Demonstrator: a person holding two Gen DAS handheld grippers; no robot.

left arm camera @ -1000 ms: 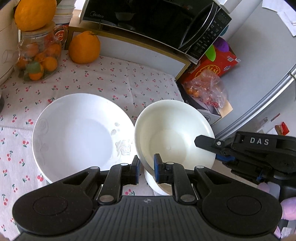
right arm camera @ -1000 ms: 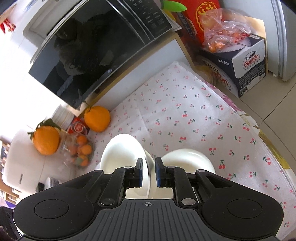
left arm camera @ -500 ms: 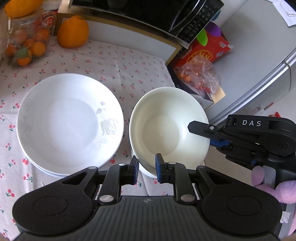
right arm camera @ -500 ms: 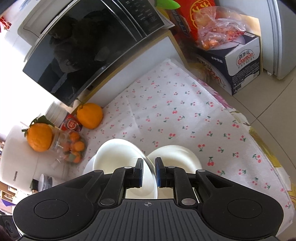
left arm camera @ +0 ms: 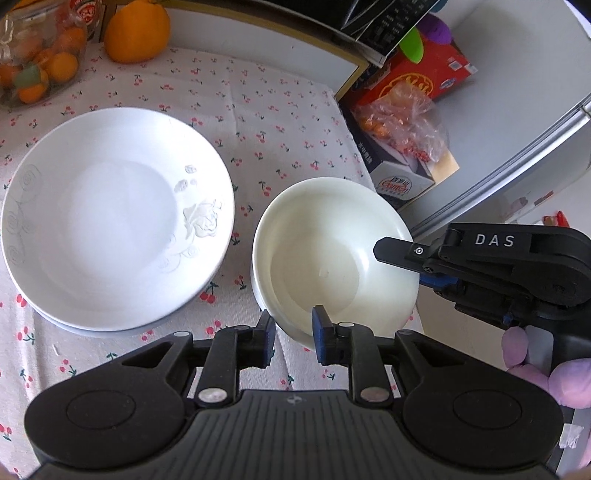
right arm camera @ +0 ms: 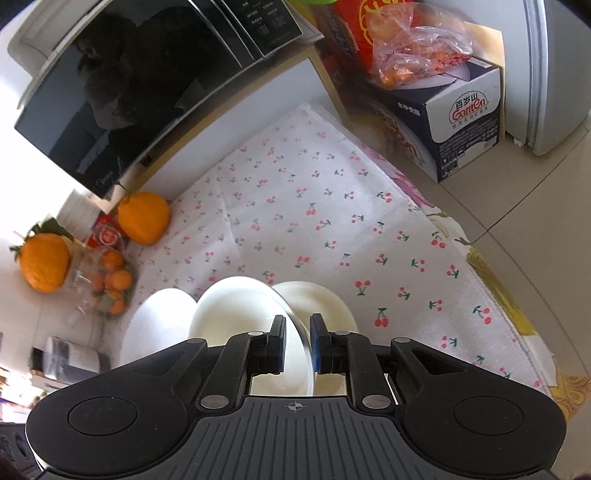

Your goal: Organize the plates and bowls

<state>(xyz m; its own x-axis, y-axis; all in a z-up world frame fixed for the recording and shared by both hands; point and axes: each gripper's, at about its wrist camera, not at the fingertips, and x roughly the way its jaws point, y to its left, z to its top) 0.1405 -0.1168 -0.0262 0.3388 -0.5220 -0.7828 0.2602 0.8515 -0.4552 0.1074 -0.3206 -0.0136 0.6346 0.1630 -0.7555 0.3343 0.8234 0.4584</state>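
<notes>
A cream bowl point(left arm camera: 332, 251) is held over another bowl point(left arm camera: 291, 328) on the cherry-print cloth. My right gripper point(right arm camera: 293, 336) is shut on the cream bowl's rim point(right arm camera: 240, 314); it also shows in the left wrist view point(left arm camera: 413, 258), gripping the bowl's right rim. The lower bowl point(right arm camera: 317, 302) shows behind the held one. My left gripper point(left arm camera: 291, 336) hovers at the bowls' near edge, jaws slightly apart and holding nothing. A stack of white plates point(left arm camera: 114, 218) with a rose relief lies to the left; it also shows in the right wrist view point(right arm camera: 159, 321).
A microwave point(right arm camera: 147, 81) stands on a shelf at the back. A large orange point(left arm camera: 136, 29) and a jar of small oranges point(left arm camera: 33, 70) sit at the back left. The table's right edge drops to a carton point(right arm camera: 461, 122) with a bag of fruit.
Both grippers have pulled back and up. The held cream bowl has shifted right with the right gripper, away from the plates and over the lower bowl.
</notes>
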